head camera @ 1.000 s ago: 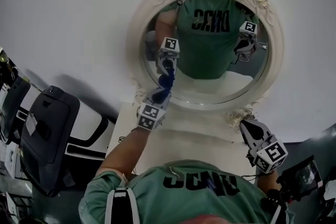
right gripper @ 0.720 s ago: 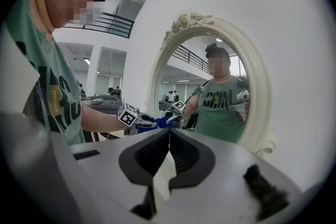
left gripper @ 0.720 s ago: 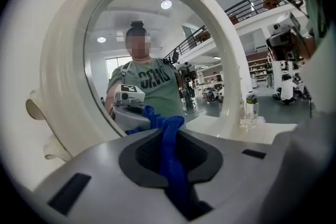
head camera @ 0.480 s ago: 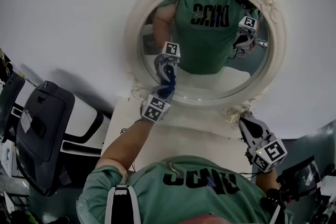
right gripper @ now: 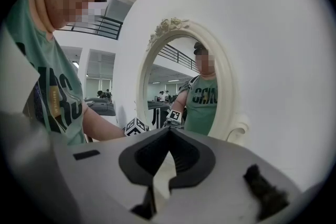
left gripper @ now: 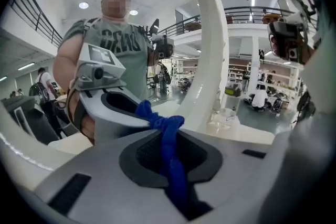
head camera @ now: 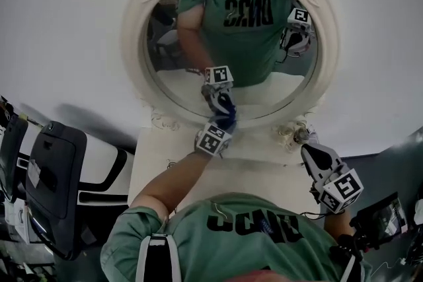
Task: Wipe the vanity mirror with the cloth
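The green T-shirt bears dark block lettering too distorted to read; nothing else is legible.

White vanity table, ornate cream-framed oval mirror standing at its back edge

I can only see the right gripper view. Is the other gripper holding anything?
Observer: Yes. The left gripper is shut on a crumpled blue cloth.
Operator: Is it touching the mirror?
Observer: Yes, the cloth meets its own reflection low on the oval mirror with the white rose-carved frame.
Operator: Where's my gripper from above?
Observer: The right gripper sits low, below the frame's lower right, not on the glass.
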Available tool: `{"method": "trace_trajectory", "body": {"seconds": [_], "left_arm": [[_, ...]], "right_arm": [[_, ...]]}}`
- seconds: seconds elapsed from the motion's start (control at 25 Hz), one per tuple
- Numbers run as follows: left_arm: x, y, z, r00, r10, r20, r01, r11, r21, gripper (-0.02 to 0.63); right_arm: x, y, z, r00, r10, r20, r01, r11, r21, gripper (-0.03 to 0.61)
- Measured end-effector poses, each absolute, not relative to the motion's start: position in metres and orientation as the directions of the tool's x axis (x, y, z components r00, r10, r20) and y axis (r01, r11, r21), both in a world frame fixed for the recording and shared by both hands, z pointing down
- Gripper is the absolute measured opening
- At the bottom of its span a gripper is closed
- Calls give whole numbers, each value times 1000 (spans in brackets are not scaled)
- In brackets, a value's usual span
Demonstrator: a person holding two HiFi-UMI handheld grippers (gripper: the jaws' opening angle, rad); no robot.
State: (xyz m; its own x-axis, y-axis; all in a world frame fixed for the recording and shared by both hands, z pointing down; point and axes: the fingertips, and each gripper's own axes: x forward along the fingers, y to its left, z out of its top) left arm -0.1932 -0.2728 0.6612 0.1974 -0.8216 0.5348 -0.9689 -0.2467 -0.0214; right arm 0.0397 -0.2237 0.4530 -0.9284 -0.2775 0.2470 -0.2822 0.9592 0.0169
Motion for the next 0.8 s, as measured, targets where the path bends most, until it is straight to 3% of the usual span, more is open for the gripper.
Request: {"method": "trace_trajectory", "body": {"seconds": [0.24, 0.48, 0.8], "left_arm": [[-109, -320, 646, 324, -805, 497, -936, -348, 47, 52], [-43, -357, 560, 466, -826, 318, -884, -443, 147, 52], [-27, -341, 520, 553, -802, 225, -833, -526, 172, 52]], "right_arm": [[65, -235, 461, -921, -317, 225, -326, 945, -4, 12], [80, -240, 464, -918, -339, 208, -352, 936, -27, 12], [77, -235, 454, -922, -335, 194, -343, 939, -10, 12]]}}
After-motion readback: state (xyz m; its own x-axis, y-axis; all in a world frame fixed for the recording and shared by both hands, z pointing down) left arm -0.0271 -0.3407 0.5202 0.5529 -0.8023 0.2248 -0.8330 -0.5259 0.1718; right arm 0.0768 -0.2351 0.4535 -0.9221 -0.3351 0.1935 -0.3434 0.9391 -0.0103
